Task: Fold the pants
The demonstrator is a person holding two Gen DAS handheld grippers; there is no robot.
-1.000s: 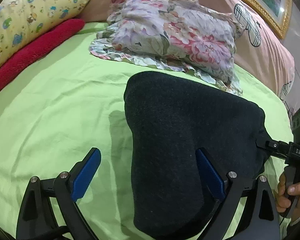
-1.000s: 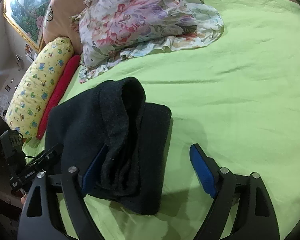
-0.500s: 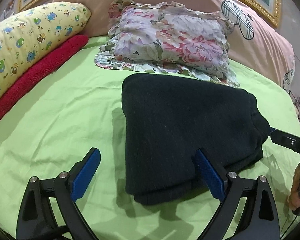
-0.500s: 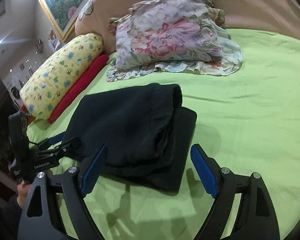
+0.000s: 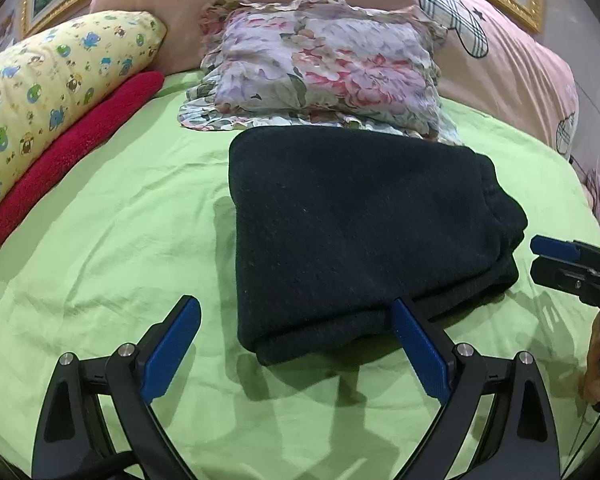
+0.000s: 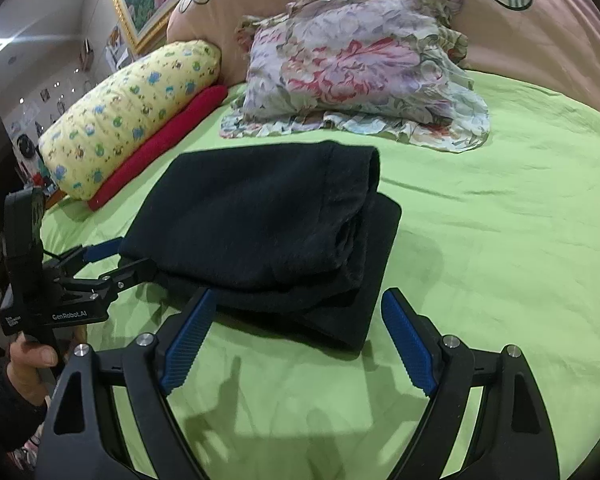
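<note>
The dark pants (image 5: 360, 232) lie folded into a thick rectangle on the green sheet (image 5: 120, 240), the layered edges facing right. My left gripper (image 5: 296, 332) is open just short of the bundle's near edge, its right pad (image 5: 416, 348) beside the near corner and nothing pinched. In the right wrist view the same pants (image 6: 268, 216) lie ahead of my right gripper (image 6: 300, 328), which is open with only sheet and the bundle's near corner between its pads. The left gripper (image 6: 120, 258) sits at the pants' left side. The right gripper (image 5: 540, 262) shows at the far right.
A floral pillow (image 5: 324, 64) lies right behind the pants. A yellow patterned bolster (image 5: 52, 92) and a red roll (image 5: 72, 152) line the left. A pink quilt (image 5: 520, 68) runs along the back. A person's hand (image 6: 32, 356) holds the left gripper's handle.
Both grippers have drawn back from the pants and rolled level. The bundle, which filled the left view and touched the right gripper's left pad, now lies free and flat on the sheet.
</note>
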